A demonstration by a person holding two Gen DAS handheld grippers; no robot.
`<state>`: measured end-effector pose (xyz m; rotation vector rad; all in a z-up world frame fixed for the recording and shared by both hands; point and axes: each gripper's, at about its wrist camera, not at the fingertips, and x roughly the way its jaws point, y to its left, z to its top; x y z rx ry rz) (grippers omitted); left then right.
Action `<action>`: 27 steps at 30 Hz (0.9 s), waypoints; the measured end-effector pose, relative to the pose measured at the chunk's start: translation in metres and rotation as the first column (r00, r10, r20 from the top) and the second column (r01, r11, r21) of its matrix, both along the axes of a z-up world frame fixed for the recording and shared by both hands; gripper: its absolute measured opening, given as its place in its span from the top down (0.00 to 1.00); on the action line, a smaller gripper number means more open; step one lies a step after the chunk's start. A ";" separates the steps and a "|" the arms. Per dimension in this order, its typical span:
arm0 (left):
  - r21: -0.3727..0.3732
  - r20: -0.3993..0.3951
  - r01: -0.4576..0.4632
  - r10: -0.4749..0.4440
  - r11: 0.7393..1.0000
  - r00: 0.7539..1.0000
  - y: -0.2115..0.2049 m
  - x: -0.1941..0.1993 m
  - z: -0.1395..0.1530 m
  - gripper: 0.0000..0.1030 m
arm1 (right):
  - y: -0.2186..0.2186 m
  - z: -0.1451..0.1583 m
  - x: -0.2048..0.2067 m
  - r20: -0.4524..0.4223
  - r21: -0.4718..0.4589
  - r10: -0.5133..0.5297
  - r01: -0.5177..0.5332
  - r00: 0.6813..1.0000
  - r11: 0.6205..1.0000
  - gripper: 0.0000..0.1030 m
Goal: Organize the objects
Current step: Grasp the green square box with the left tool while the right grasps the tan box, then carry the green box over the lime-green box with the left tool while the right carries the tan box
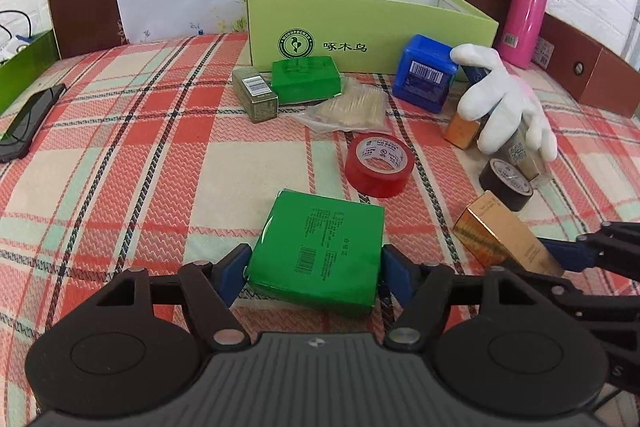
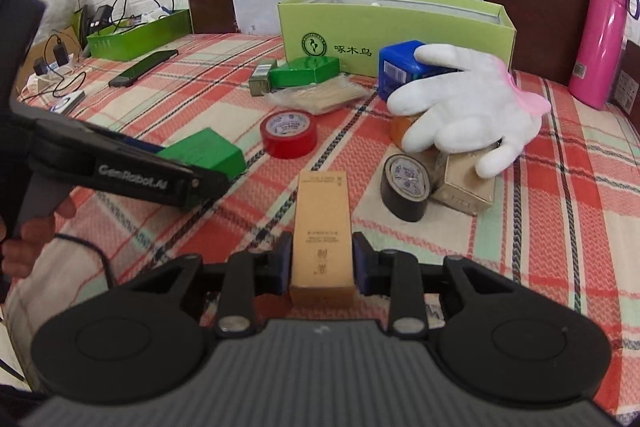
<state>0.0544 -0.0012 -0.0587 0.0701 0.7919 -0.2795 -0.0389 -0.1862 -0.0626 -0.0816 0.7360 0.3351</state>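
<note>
In the left wrist view a flat green foil packet [image 1: 320,239] sits between the blue pads of my left gripper [image 1: 316,261], which press on its two sides. The right wrist view shows the same packet [image 2: 204,149] in that gripper [image 2: 196,167], low over the plaid bedspread. My right gripper [image 2: 322,259] is shut on a long tan carton [image 2: 322,211] that points away from the camera. In the left view that carton [image 1: 496,239] appears at the right, held by the right gripper [image 1: 560,259].
An open light-green box [image 1: 360,23] stands at the back. In front lie another green packet [image 1: 306,77], an olive carton [image 1: 256,95], a toothpick bag [image 1: 352,105], red tape [image 1: 378,163], black tape [image 1: 506,183], a blue box [image 1: 424,75] and a white glove [image 1: 496,99]. A phone [image 1: 28,123] lies left.
</note>
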 end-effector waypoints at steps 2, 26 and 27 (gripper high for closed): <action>-0.007 -0.005 0.008 -0.008 1.000 1.000 0.000 0.001 0.001 0.32 | 0.002 0.001 -0.001 -0.003 -0.013 0.007 -0.007 1.000 1.000 0.67; -0.166 0.092 0.063 -0.048 0.984 0.995 -0.007 0.014 0.058 0.36 | -0.014 0.039 0.016 0.095 0.076 -0.020 0.012 0.995 0.997 0.71; -0.172 0.105 0.067 -0.049 0.983 0.993 -0.009 0.018 0.064 0.36 | -0.016 0.045 0.020 0.112 0.079 -0.023 0.014 0.993 0.997 0.71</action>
